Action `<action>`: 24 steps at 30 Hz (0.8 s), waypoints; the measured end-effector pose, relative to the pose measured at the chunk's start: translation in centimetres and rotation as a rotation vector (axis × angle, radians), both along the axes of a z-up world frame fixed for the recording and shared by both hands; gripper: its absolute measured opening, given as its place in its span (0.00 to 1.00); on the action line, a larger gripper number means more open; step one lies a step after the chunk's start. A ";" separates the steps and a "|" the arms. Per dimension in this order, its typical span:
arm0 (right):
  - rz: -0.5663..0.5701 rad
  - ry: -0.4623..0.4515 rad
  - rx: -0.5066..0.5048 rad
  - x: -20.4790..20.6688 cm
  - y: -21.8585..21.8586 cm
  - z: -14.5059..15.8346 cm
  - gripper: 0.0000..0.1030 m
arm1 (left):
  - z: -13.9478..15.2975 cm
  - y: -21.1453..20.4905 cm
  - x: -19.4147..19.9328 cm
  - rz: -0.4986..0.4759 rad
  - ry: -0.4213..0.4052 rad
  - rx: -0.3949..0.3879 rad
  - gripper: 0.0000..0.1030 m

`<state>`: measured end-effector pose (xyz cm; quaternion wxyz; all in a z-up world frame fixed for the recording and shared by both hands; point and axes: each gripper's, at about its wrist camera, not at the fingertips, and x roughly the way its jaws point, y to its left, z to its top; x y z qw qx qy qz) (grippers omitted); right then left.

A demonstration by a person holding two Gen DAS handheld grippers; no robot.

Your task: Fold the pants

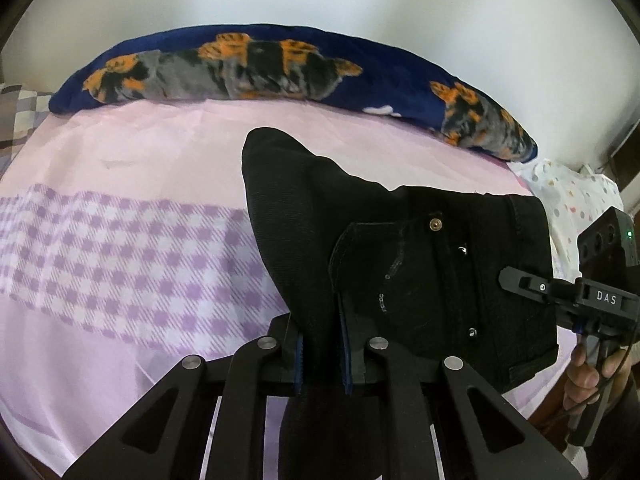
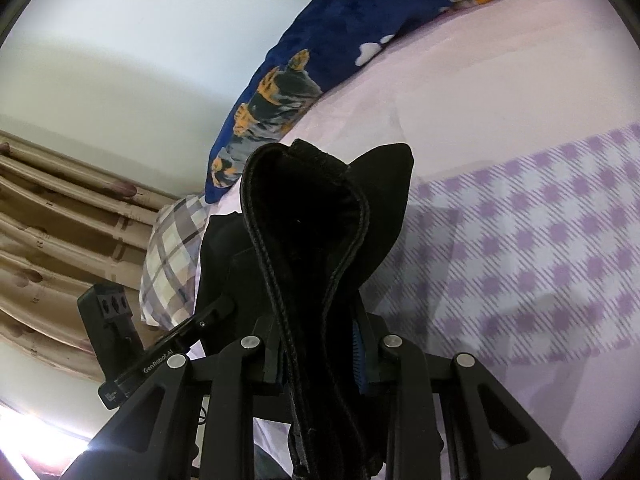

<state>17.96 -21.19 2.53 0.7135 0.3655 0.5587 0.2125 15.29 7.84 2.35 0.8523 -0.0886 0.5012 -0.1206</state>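
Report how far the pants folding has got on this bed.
Done: the black pants are picked up, with the left gripper and the right gripper each clamped on a bunch of the cloth. In hand: the waistband end with its rivet is held above the pink sheet. Left: no finished fold shows; the pants have yet to be laid flat, folded and smoothed.

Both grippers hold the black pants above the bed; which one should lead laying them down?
Probably left: the left gripper grips the black pants beside open pink checked bedsheet; the right gripper grips the thick waistband.
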 end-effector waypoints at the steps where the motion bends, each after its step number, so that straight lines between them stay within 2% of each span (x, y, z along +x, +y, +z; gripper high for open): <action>1: 0.002 0.000 0.001 0.5 0.3 -0.1 0.23 | -0.1 0.2 0.4 0.002 -0.002 0.002 0.13; 19: -0.002 0.012 0.005 8.8 3.2 -1.9 0.23 | -1.0 3.2 8.7 0.042 -0.010 0.019 0.13; 24: -0.007 0.008 -0.033 10.1 3.3 -2.7 0.23 | -2.7 3.4 10.8 0.044 0.005 0.037 0.14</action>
